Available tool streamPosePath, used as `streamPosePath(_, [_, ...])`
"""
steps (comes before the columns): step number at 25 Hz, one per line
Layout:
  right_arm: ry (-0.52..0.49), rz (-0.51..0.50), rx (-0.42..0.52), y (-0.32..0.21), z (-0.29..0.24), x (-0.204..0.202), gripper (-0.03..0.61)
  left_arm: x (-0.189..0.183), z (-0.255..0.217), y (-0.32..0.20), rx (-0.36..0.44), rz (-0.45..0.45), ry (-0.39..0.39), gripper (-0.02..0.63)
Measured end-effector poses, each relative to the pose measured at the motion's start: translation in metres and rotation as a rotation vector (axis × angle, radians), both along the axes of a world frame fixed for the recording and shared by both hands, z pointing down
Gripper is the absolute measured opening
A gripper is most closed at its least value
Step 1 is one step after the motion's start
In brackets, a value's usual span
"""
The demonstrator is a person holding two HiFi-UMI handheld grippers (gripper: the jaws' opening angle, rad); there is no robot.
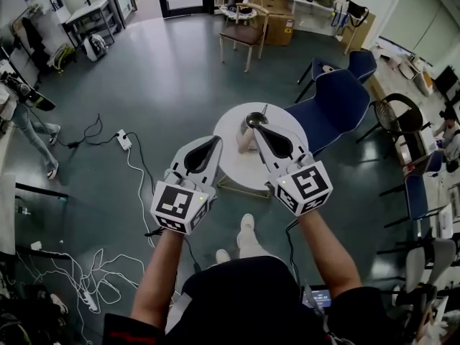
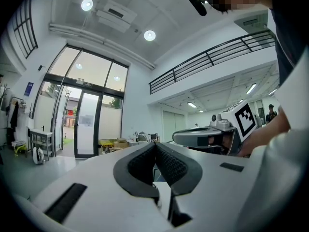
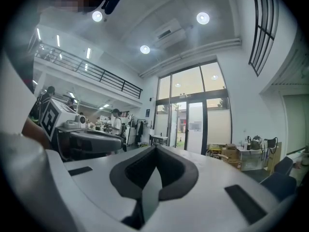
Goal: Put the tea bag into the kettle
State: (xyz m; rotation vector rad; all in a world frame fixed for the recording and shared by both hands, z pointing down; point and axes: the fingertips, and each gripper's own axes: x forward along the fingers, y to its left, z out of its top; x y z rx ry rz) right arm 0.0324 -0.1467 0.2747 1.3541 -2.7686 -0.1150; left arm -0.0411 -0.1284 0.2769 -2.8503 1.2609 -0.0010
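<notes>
A small round white table point(image 1: 233, 165) stands on the floor below me. On its far side is a metal kettle point(image 1: 254, 119) with its top open. A small pale thing point(image 1: 246, 141) lies on the table near the kettle; I cannot tell whether it is the tea bag. My left gripper point(image 1: 215, 141) hangs over the table's left edge, shut and empty. Over the table's right part, my right gripper point(image 1: 257, 129) is also shut, its tip just in front of the kettle. Both gripper views look level across the room, with the left gripper point(image 2: 155, 144) and right gripper point(image 3: 155, 148) holding nothing.
Blue chairs point(image 1: 336, 105) stand right of the table and a wooden chair point(image 1: 244, 33) behind it. A power strip point(image 1: 123, 140) and white cables point(image 1: 136, 175) lie on the floor to the left. My feet point(image 1: 244, 237) are beside the table's base. Cardboard boxes point(image 1: 277, 13) sit at the back.
</notes>
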Motion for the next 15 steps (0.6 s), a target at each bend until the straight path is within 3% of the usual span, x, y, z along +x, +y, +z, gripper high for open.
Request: streamPosePath(15, [0.01,0.019,0.015,0.072,-0.004,-0.034,0.017,-0.035,-0.004,0.07,0.025,0.017,0.008,0.015])
